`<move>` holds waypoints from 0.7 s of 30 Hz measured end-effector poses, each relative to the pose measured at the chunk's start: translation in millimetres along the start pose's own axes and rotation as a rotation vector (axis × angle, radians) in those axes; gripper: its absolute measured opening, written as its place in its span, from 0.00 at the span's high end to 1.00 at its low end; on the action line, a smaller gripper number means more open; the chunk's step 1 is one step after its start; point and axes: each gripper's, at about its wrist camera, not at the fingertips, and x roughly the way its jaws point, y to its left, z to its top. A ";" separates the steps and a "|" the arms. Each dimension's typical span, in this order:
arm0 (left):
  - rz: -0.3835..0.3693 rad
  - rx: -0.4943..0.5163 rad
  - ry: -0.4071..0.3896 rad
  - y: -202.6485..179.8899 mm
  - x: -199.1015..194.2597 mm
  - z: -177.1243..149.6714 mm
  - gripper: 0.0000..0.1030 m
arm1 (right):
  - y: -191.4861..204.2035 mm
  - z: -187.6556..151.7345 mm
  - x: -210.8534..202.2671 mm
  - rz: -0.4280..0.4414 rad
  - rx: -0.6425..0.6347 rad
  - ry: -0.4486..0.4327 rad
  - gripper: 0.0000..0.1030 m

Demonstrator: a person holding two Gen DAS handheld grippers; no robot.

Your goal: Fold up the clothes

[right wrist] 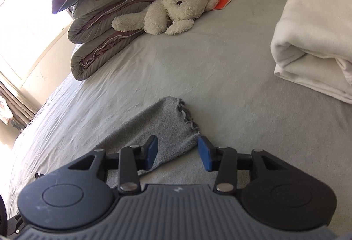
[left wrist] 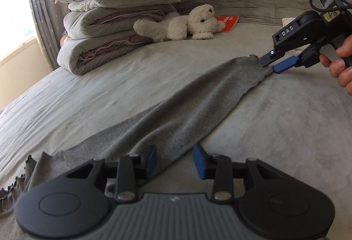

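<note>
A long grey knit garment (left wrist: pixel 187 103) lies stretched flat across the grey bed sheet (left wrist: pixel 88 95), running from near left to far right. My left gripper (left wrist: pixel 175 160) hovers over its near part, jaws open, with the cloth lying below the gap and the blue pads clear of it. My right gripper (left wrist: pixel 271 64), held by a hand (left wrist: pixel 341 64), sits at the far end of the garment. In the right wrist view that gripper (right wrist: pixel 177 152) is open, and the garment's corner (right wrist: pixel 167 125) with its ruffled hem (right wrist: pixel 186 114) lies between the pads without being pinched.
A stack of folded grey and mauve quilts with a pillow (left wrist: pixel 110 26) stands at the back left by the window. A white plush toy (left wrist: pixel 184 24) and a red book (left wrist: pixel 228 22) lie beyond the garment. A folded white blanket (right wrist: pixel 314 37) sits at the right.
</note>
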 end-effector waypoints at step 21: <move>-0.095 0.046 0.005 -9.6 -7.0 -3.2 0.97 | -4.5 21.3 -20.0 -0.070 -0.152 0.023 0.62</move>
